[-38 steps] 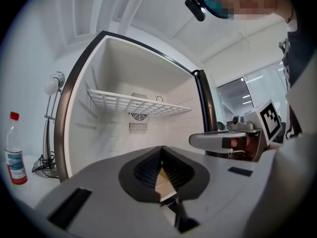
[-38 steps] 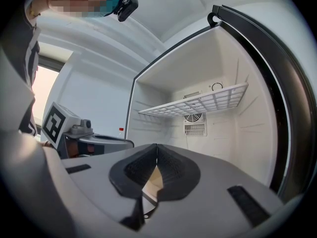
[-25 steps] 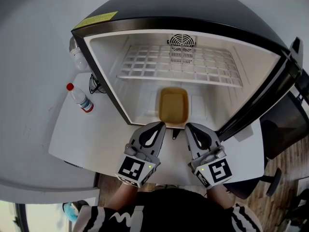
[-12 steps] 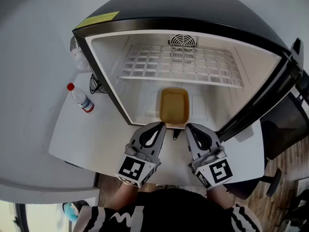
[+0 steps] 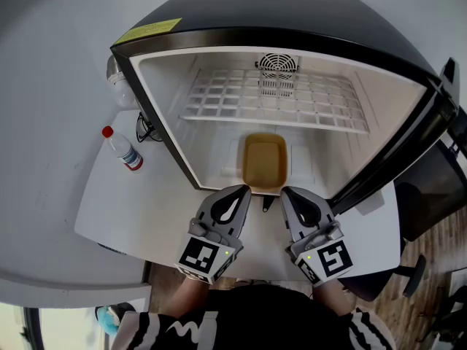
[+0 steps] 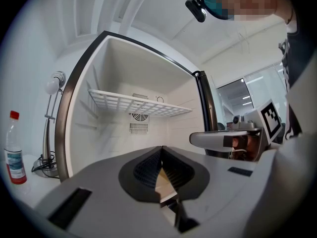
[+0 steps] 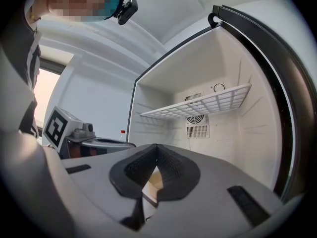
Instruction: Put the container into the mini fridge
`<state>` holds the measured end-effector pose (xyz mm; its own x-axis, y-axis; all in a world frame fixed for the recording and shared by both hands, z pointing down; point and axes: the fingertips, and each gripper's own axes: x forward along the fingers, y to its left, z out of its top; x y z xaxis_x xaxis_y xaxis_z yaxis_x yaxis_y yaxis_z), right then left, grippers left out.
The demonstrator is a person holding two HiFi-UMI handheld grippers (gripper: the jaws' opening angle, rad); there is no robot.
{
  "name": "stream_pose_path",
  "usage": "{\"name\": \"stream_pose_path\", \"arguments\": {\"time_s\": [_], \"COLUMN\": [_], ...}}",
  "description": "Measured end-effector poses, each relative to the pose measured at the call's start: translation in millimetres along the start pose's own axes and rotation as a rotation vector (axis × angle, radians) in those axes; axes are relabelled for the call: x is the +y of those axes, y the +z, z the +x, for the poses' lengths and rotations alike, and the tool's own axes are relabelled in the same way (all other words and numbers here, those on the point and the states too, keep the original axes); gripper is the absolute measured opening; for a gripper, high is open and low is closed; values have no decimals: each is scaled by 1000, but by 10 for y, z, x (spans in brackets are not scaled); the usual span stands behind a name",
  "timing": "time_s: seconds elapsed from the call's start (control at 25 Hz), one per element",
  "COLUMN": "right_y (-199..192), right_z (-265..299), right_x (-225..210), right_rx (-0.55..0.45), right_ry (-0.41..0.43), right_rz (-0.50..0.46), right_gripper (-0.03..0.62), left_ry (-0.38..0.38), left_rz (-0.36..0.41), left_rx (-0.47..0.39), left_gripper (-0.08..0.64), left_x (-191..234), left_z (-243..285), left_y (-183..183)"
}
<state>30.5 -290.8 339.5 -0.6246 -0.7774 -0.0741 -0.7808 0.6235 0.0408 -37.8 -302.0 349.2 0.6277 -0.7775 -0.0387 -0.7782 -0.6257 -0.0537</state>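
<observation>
A tan rectangular container (image 5: 263, 162) rests on the floor of the open mini fridge (image 5: 292, 20), just inside its front edge and under the white wire shelf (image 5: 270, 97). My left gripper (image 5: 244, 190) and right gripper (image 5: 287, 192) hover side by side in front of the fridge opening, tips a little short of the container's near end. Both are shut with nothing between their jaws. In the left gripper view the left gripper (image 6: 161, 150) points into the fridge, and a tan sliver of the container (image 6: 163, 180) shows beneath its tip. The right gripper (image 7: 157, 148) shows the same.
The fridge door (image 5: 408, 137) stands open at the right. A clear bottle with a red cap (image 5: 122, 149) and a white lamp (image 5: 117, 79) stand left of the fridge on the white table (image 5: 146, 210). A dark chair (image 5: 430, 188) is at the far right.
</observation>
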Motion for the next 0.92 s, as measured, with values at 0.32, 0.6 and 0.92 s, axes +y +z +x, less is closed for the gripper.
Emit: {"name": "stream_pose_path", "arguments": {"time_s": [0.32,0.6,0.92], "right_y": [-32,-48,-62], "right_z": [25,50,80], "right_x": [-5,-14,2], "right_rx": [7,12,16], "right_ry": [-3,-6,-8], "right_rz": [-1,-1,-3], "right_gripper": [9,9,9], "left_ry": [2,-11,-16], "left_rz": [1,-6,-7], "left_rx": [3,-3,-7], "left_gripper": [9,9,9], "left_x": [26,31,58], "left_z": [7,18,24], "left_y": [-25,-47,-42]}}
